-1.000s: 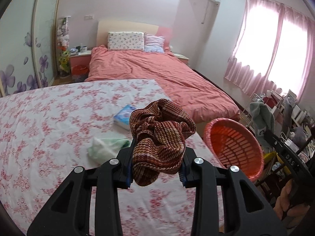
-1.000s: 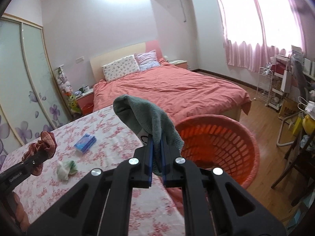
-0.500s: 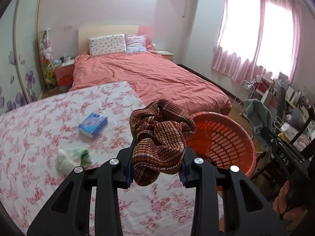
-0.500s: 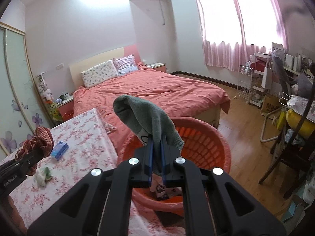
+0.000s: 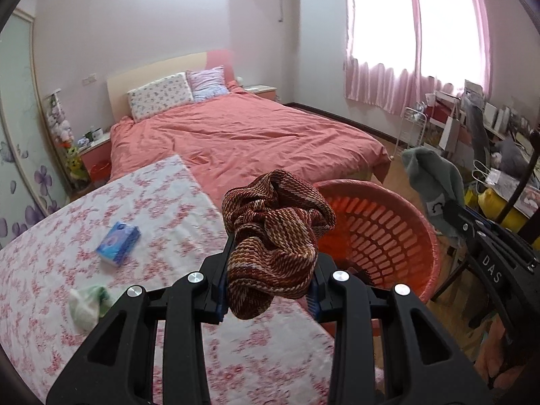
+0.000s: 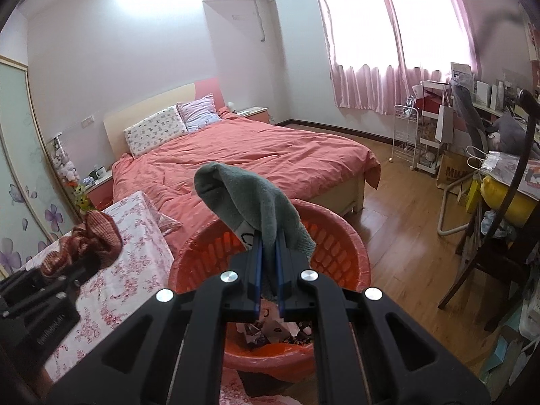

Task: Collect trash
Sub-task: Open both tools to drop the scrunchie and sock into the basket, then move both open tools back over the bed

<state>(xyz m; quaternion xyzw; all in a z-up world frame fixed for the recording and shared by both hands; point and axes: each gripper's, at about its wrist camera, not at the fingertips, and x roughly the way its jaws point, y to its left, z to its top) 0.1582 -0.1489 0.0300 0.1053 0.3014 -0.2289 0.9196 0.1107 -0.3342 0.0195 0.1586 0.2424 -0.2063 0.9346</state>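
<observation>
Bedroom, floral tabletop [image 5: 162,209]. Our right hand-held gripper [image 6: 268,253] pinches a grey sock [image 6: 249,202] above the orange basket [image 6: 351,253]; left hand-held gripper [image 5: 268,283] clamps brown knit [image 5: 276,229], basket just right. Both undropped; crumpled wad [image 5: 86,307] and blue pack [image 5: 118,243] remain left.

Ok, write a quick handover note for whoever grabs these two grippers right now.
Left tool: shut on the brown knit rag, at the table edge beside the red basket.
Right tool: shut on the grey sock, above the basket.
Done: some scraps are in the basket.
Left: drop both, then collect the green-white wad and blue packet on the table.
</observation>
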